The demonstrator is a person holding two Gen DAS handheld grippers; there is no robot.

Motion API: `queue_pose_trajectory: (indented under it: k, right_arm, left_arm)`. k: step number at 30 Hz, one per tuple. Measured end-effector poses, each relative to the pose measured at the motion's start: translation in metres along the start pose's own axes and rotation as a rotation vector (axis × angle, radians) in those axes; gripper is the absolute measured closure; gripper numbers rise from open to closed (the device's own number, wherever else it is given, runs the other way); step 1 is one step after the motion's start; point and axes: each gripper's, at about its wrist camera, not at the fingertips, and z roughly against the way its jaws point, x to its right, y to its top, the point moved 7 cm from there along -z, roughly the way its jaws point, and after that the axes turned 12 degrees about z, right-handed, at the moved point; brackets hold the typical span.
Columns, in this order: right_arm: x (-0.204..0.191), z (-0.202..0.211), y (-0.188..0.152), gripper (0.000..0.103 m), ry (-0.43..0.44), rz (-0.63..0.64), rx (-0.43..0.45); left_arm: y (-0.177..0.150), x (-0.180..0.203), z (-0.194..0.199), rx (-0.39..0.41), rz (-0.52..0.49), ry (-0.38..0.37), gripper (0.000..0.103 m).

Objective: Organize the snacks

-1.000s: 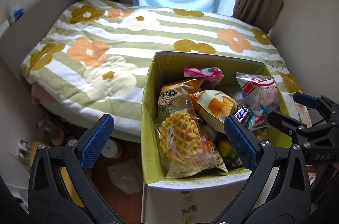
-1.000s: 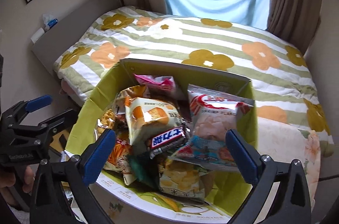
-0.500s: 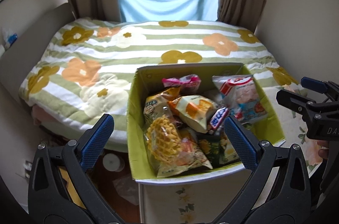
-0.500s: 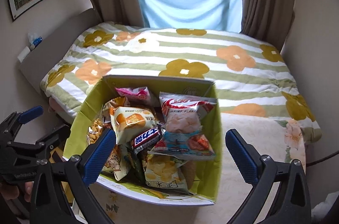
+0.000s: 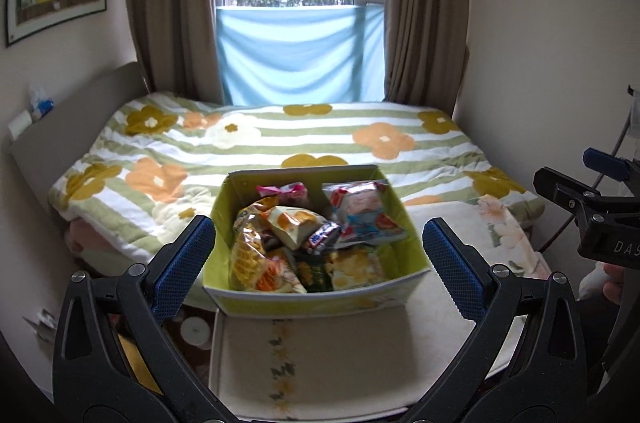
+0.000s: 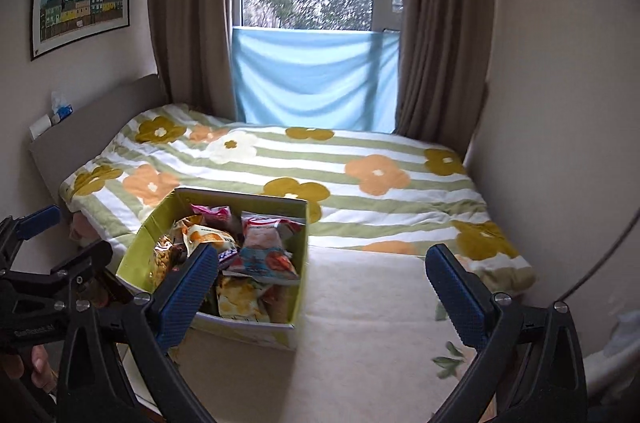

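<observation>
Bedroom, flowered bed [image 5: 280, 143] behind | snacks [image 5: 312, 239] piled loose in green box [image 5: 304, 297] on pale pad [image 6: 360, 323] | left gripper [image 5: 316, 259] and right gripper [image 6: 320, 287] both spread wide, empty | we judge all snacks boxed — nothing lies outside it.

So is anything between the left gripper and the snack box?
Nothing visible. The left gripper is open, facing the snack box across a bare strip of cream surface; the box has no lid.
</observation>
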Motion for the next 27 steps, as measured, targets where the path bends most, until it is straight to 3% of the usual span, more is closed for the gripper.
queue_pose_trajectory:
  k: [6,11,27]
  right_arm:
    - [0.017,0.046,-0.031,0.000,-0.013,-0.038,0.022]
    - [0.026,0.065,-0.049,0.000,-0.026,-0.055,0.032]
    - [0.037,0.081,-0.062,0.000,-0.047,-0.083,0.049]
  left_arm:
    - [-0.023,0.023,0.056,0.061,0.001,0.000,0.000]
    - [-0.035,0.032,0.079,0.085,-0.002,0.002,0.000]
    - [-0.037,0.048,0.089,0.110,-0.010,-0.003,0.000]
